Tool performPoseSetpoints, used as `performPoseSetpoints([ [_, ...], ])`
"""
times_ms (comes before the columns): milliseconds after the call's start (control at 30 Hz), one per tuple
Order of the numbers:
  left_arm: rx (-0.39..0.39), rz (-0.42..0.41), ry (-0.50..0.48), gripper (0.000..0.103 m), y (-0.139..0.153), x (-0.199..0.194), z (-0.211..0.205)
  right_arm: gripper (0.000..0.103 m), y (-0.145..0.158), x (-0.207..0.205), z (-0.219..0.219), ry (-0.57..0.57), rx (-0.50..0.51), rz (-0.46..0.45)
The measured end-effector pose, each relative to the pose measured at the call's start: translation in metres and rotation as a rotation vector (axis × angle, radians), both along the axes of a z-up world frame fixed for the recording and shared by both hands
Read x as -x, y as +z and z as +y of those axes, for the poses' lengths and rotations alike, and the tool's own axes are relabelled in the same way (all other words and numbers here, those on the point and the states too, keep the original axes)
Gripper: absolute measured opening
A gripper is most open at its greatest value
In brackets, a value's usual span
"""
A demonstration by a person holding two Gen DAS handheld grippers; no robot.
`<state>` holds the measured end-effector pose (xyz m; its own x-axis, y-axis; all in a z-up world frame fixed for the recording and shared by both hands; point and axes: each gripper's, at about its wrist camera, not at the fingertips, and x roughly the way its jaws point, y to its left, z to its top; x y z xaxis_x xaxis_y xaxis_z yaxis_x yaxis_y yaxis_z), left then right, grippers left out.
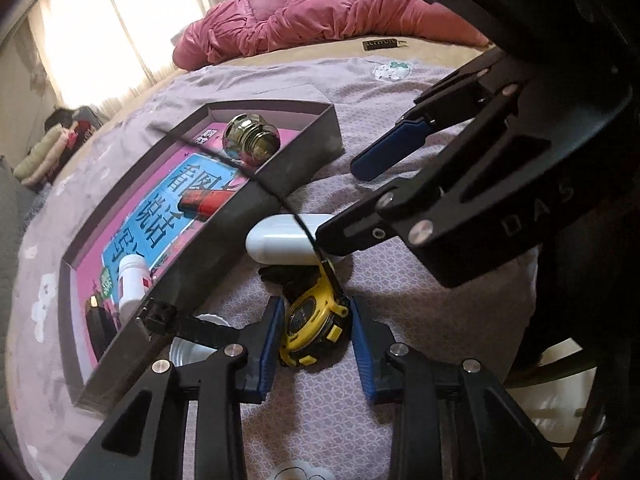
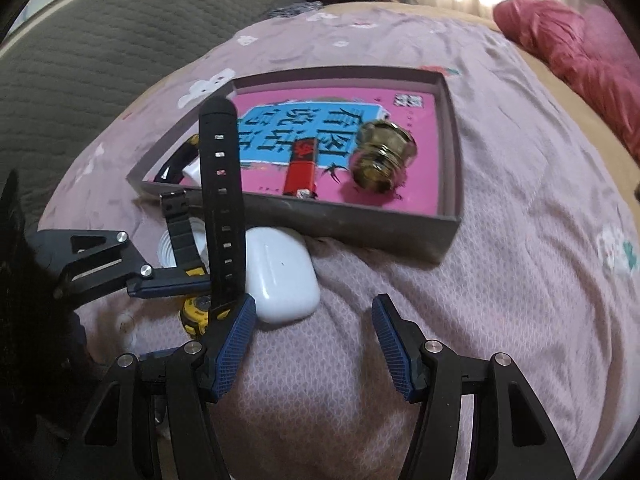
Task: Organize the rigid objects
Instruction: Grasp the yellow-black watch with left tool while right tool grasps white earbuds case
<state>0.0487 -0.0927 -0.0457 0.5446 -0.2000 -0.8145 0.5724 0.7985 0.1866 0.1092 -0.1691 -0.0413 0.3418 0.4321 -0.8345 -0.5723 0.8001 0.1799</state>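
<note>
Yellow watch (image 1: 310,322) lies flat, its black strap (image 2: 220,204) standing upright.

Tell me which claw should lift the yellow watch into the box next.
Left. The left claw already straddles the yellow watch, one pad on each side of its case, beside the box. The right claw stands open over bare bedspread, only near the watch strap and the white case.

The watch (image 1: 310,320) body is partly hidden in the right wrist view behind its own upright strap and a gripper finger. A white ribbed lid (image 2: 176,246) near the box (image 1: 224,248) shows only in slivers. The far clothes pile (image 1: 44,152) is too blurred to make out.
</note>
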Motion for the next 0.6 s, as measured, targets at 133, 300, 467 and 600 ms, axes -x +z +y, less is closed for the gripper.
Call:
performPoseSetpoints([
  [133, 0.052, 0.023, 0.021, 0.031, 0.003, -0.005, 0.010, 0.063, -0.002, -0.007, 0.004, 0.011, -0.029, 0.018],
  [300, 0.064, 0.033, 0.031, 0.031, 0.001, -0.009, 0.014, 0.063, -0.010, -0.017, 0.005, 0.024, -0.084, 0.069],
  [467, 0.076, 0.040, 0.047, 0.031, 0.000, -0.013, 0.017, 0.062, -0.017, -0.025, 0.011, 0.040, -0.114, 0.094],
  [600, 0.065, 0.034, 0.037, 0.031, -0.002, -0.012, 0.015, 0.060, -0.024, -0.026, 0.023, 0.059, -0.078, 0.074],
])
